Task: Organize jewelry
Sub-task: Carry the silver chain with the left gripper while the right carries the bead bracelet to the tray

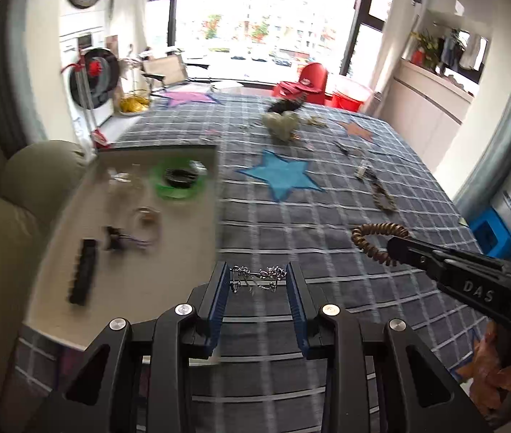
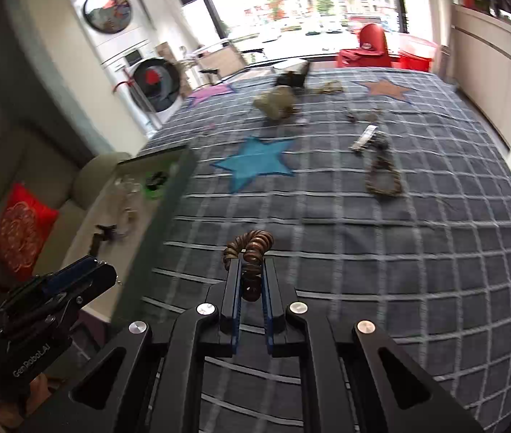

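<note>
Two claws carry jewelry over the grey checked cloth.
Left claw [image 1: 258, 277] clamps a tangled silver chain [image 1: 257, 278] beside the beige tray [image 1: 197, 223]; right claw [image 2: 251, 273] clamps a coiled brown bracelet [image 2: 250, 249] right of it.

light: bright daylight, window [image 1: 266, 18] blown out | blur: left tray [image 1: 129, 216] smeared | edges: fisheye-bent, dark

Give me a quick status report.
Left gripper shut on silver chain. Right gripper shut on brown beaded bracelet. Beige tray beside them, nothing blocking.
</note>
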Demonstrator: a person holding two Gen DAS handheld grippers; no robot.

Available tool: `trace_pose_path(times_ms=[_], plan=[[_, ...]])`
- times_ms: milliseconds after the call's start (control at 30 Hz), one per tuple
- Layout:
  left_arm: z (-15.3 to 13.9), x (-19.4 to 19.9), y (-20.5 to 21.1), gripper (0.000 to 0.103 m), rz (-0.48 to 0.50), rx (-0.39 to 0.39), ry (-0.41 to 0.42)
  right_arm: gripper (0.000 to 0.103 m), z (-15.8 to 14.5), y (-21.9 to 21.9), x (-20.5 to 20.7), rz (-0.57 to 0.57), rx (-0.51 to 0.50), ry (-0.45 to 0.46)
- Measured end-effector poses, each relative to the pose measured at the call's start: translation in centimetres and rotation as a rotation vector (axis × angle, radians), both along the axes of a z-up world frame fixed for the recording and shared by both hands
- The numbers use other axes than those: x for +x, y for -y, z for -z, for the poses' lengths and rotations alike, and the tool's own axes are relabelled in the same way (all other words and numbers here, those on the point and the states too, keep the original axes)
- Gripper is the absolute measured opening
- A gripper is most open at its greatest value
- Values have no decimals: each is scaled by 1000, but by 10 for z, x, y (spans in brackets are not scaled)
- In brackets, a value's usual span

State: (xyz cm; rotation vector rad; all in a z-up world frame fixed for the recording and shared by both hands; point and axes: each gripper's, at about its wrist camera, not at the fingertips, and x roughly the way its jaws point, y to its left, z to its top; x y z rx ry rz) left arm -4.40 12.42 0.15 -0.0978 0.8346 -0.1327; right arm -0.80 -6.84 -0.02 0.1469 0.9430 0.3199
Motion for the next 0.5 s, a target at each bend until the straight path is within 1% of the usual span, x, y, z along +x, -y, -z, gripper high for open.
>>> trace_pose_path(times_ms=[133, 300, 500], plan=[[3, 0, -41, 35, -71, 19, -2, 11, -5, -30, 7, -61, 7, 3], [19, 6, -84, 35, -148, 17, -46, 11, -7, -70, 20, -143, 6, -3], [38, 17, -102, 35, -168, 21, -92, 11, -8, -117, 39, -239, -20, -10]])
